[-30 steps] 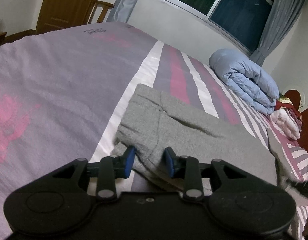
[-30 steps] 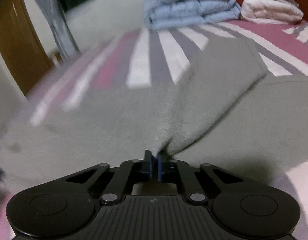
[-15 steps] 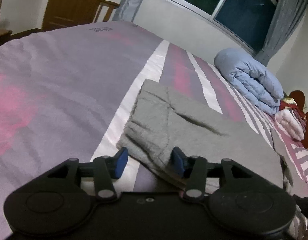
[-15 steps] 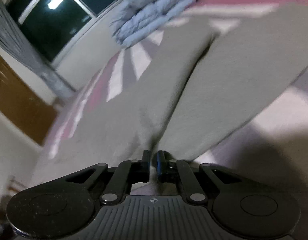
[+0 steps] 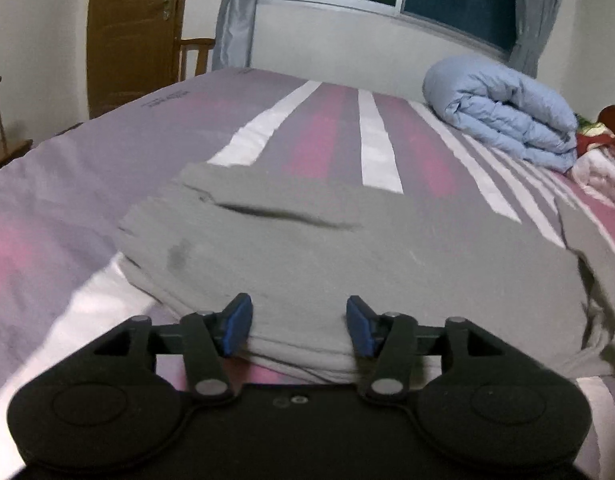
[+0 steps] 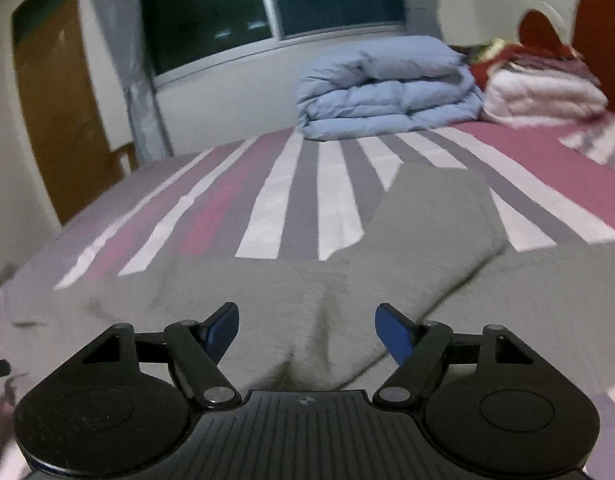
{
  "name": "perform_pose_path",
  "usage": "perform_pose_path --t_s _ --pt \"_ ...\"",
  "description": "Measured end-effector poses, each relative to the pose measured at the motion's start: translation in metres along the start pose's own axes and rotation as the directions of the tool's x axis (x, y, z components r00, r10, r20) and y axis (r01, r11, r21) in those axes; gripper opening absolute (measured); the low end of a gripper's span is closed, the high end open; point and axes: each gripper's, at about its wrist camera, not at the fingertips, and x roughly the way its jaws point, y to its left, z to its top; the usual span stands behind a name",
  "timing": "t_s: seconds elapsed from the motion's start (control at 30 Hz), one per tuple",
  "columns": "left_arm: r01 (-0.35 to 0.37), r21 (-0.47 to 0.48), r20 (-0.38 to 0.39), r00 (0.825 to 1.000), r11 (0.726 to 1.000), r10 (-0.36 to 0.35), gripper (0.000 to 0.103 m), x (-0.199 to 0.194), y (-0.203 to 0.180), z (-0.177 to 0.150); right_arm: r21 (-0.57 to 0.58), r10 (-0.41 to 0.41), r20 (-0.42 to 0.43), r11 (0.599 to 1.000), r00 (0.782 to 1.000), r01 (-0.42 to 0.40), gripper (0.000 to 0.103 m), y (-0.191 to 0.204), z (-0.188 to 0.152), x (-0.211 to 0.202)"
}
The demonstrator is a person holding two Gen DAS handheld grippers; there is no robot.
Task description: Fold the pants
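Grey pants point(image 5: 327, 248) lie folded in layers on the striped bed point(image 5: 107, 168). In the left wrist view my left gripper point(image 5: 299, 324) is open at the near stacked edge of the pants, holding nothing. In the right wrist view the pants point(image 6: 307, 300) spread flat, with one leg end point(image 6: 439, 208) lying further back on the stripes. My right gripper point(image 6: 307, 330) is open just above a crease in the cloth, holding nothing.
A folded blue duvet point(image 5: 503, 112) and a pile of white and red bedding point(image 6: 543, 92) sit at the head of the bed. A wooden door point(image 5: 135, 32), a chair point(image 5: 195, 56) and curtains stand by the far wall.
My right gripper was shut on the grey cloth and has let it go and opened wide. My left gripper has opened wider and swung round along the pants' edge.
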Motion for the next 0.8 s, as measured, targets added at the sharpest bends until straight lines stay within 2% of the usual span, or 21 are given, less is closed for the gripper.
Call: perform_pose_path --t_s 0.07,0.17,0.27,0.3,0.33,0.4,0.53,0.6,0.67,0.73,0.77,0.8 --pt "-0.026 0.018 0.009 1.000 0.999 0.026 0.053 0.004 -0.011 -0.008 -0.045 -0.016 -0.020 0.999 1.000 0.015 0.071 0.006 -0.001 0.015" --pt "-0.062 0.036 0.053 0.997 0.997 0.060 0.053 0.009 -0.016 -0.025 -0.099 -0.049 -0.043 0.994 0.998 0.044 0.062 0.006 -0.001 0.039" --pt "-0.054 0.039 0.081 0.995 0.998 0.051 0.054 0.009 -0.014 -0.037 -0.148 -0.117 -0.086 0.984 0.989 0.104 0.059 -0.001 0.005 0.064" --pt "-0.046 0.032 0.077 0.996 0.998 0.044 0.054 0.007 -0.013 -0.037 -0.146 -0.135 -0.109 0.982 0.985 0.118 0.033 -0.007 0.007 0.071" --pt "-0.040 0.025 0.075 0.996 0.999 0.038 0.054 0.008 -0.011 -0.036 -0.120 -0.117 -0.144 0.988 0.983 0.100 0.002 -0.016 0.009 0.073" --pt "-0.041 0.028 0.077 0.996 0.999 0.038 0.054 0.009 -0.012 -0.035 -0.044 -0.077 -0.186 0.997 0.980 0.070 0.004 -0.038 0.008 0.070" --pt "-0.046 0.037 0.084 0.996 0.998 0.043 0.055 0.010 -0.014 -0.035 0.048 -0.048 -0.133 0.997 0.990 0.055 0.004 -0.068 -0.003 0.017" --pt "-0.045 0.038 0.087 0.995 0.998 0.041 0.055 0.009 -0.014 -0.036 0.101 -0.042 -0.125 0.993 0.991 0.054 0.004 -0.081 -0.021 -0.009" --pt "-0.045 0.040 0.089 0.995 0.998 0.041 0.055 0.009 -0.014 -0.037 0.128 -0.046 -0.180 0.989 0.983 0.070 0.004 -0.091 -0.039 -0.013" --pt "-0.046 0.039 0.091 0.995 0.998 0.042 0.055 0.008 -0.015 -0.038 0.179 -0.012 -0.175 0.983 0.985 0.044 0.004 -0.104 -0.044 -0.017" --pt "-0.045 0.036 0.092 0.995 0.998 0.041 0.055 0.008 -0.014 -0.038 0.182 -0.009 -0.158 0.982 0.987 0.038 0.014 -0.105 -0.040 -0.021" --pt "-0.043 0.032 0.095 0.995 0.999 0.040 0.055 0.008 -0.014 -0.038 0.153 -0.037 -0.143 0.986 0.989 0.059 0.042 -0.102 -0.034 -0.025"
